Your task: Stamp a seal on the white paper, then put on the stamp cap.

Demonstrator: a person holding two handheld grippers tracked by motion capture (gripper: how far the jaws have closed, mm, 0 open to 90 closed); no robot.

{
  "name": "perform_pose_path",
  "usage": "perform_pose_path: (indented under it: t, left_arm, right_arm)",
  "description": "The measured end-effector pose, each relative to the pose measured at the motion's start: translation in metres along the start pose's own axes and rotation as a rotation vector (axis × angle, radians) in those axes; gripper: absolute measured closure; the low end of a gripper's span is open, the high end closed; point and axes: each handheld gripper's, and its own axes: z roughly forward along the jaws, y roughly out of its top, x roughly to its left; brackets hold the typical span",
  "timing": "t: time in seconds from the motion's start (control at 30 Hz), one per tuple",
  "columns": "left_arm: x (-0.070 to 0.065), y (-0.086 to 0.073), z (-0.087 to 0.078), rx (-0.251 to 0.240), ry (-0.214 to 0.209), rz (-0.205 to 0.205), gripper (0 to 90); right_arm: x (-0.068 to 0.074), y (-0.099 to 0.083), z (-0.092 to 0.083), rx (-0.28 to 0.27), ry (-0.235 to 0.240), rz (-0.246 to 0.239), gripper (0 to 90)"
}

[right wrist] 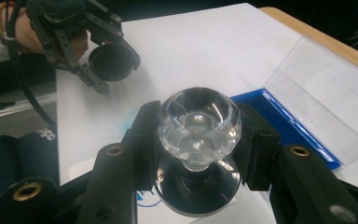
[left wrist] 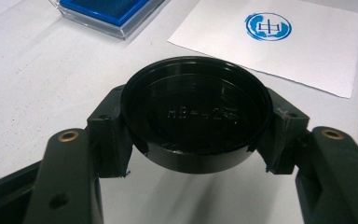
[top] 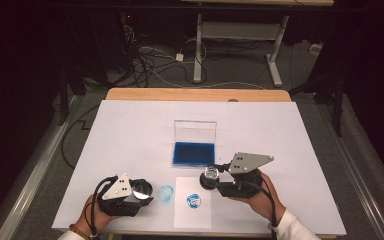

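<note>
My right gripper [top: 211, 176] is shut on a stamp [right wrist: 198, 123] with a clear faceted knob and a round black base. It holds the stamp upright by the far right corner of a white paper sheet [top: 182, 215]. A round blue print [top: 194, 201] marks that sheet. My left gripper [top: 141, 190] rests at the near left, shut on a round black cap [left wrist: 193, 114] with its hollow side facing the camera. In the right gripper view the left gripper [right wrist: 103, 59] and its cap [right wrist: 112, 60] lie farther off, at the upper left.
A blue ink pad [top: 194, 152] in a clear case sits mid-table with its lid [top: 195, 131] standing open behind it. A faint blue ring [top: 165, 193] marks the white table cover [top: 130, 130] between the left gripper and the paper. Beyond the table's far edge are cables and desk legs.
</note>
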Motion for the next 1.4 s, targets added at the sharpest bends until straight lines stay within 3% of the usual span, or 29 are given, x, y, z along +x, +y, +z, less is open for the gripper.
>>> perform_pose_path:
  t: [0.67,1.4]
  left_arm:
    - [0.002,-0.003,0.003,0.011,-0.008,-0.004,35.8]
    - [-0.003,0.0,0.007,0.01,-0.012,0.009,35.8]
  right_arm:
    - [-0.009,0.005,-0.009,-0.038,-0.025,0.026,56.6]
    - [-0.009,0.012,-0.016,-0.075,-0.041,0.015,56.6]
